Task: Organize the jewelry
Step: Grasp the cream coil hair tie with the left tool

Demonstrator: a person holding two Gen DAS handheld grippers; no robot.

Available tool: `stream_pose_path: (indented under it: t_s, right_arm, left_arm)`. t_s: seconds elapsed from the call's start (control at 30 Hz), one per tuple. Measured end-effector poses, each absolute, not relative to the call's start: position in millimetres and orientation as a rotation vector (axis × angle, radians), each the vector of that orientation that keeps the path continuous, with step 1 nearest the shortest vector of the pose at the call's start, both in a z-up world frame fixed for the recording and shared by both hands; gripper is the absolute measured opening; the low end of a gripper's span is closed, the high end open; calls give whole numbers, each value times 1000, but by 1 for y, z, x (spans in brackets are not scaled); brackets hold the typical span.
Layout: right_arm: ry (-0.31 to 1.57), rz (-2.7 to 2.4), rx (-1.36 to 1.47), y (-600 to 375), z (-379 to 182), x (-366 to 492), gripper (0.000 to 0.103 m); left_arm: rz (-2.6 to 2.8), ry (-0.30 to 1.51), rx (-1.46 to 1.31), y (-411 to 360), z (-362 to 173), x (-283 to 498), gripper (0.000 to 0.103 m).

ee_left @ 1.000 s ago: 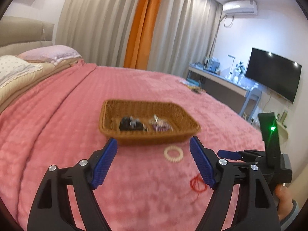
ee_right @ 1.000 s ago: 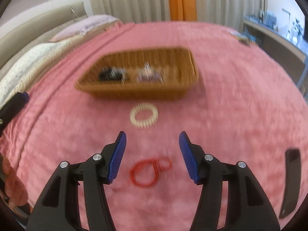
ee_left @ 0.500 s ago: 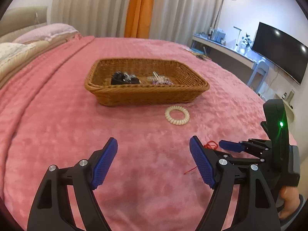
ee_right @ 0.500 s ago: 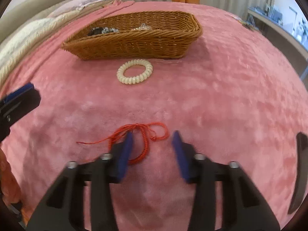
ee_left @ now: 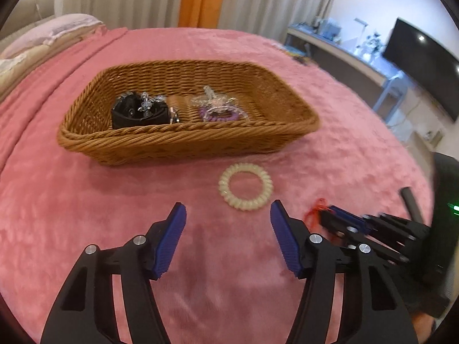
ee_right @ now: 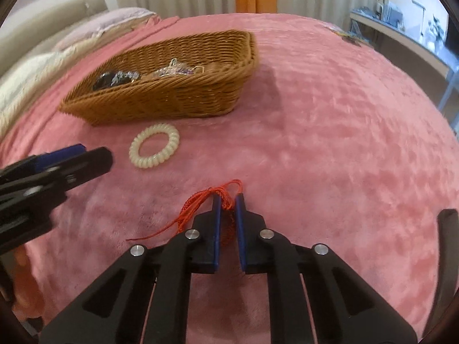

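A: Red cord [ee_right: 213, 200] was pinched between the pads of the right gripper [ee_right: 228, 200], jaws nearly together. A loop stuck out past the tips; loose strands trailed left onto the pink blanket [ee_right: 330, 120].

B: Lifted or resting?

A: Could not tell. From the left wrist camera only a tuft of cord [ee_left: 317, 209] showed at the right gripper's [ee_left: 330, 215] tip, blurred.

B: Left gripper?

A: Left gripper [ee_left: 228, 219] was spread wide, holding nothing, low over the blanket [ee_left: 86, 200]. In the right view it [ee_right: 83, 159] sat at the left edge, near the ring.

B: Ring position?

A: Cream coil ring [ee_left: 245, 186] lay flat on the bed, just beyond the left tips, between them and the basket [ee_left: 178, 146], touching neither. Right view: ring [ee_right: 154, 149] just in front of the basket [ee_right: 160, 100].

B: Basket contents?

A: Wicker, holding a black item [ee_left: 137, 113] with a clear trinket on top at left, and a purple bead band [ee_left: 221, 116] under clear pieces at right.
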State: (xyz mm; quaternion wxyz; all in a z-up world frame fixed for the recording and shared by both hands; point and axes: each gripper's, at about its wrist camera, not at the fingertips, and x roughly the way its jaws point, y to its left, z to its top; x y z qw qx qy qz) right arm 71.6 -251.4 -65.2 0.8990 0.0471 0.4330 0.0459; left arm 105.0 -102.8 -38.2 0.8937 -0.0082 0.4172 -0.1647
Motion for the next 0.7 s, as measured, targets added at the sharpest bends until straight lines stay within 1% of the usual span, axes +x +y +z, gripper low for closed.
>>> stream_pose_path:
  t_s: [0.1,0.2,0.57,0.63,0.7]
  right_arm:
    - [891,112,125,-256,-66,73,8]
    - [885,116,125,-255,-67,71,8]
    - [882,114,120,-254,-69,69,9]
    - [884,114,117,-254,-69,70,11]
    - [886,123,124,-254,-70,69,16]
  left_arm:
    - [-288,846,44,-114,-45,115,57]
    - [-274,867,45,-119,-55,125,51]
    - [-274,894,30,-122,-63,139,51]
    - [-270,897,34,-123,-64,140,48]
    - [-270,902,39,-125,-65,140,35]
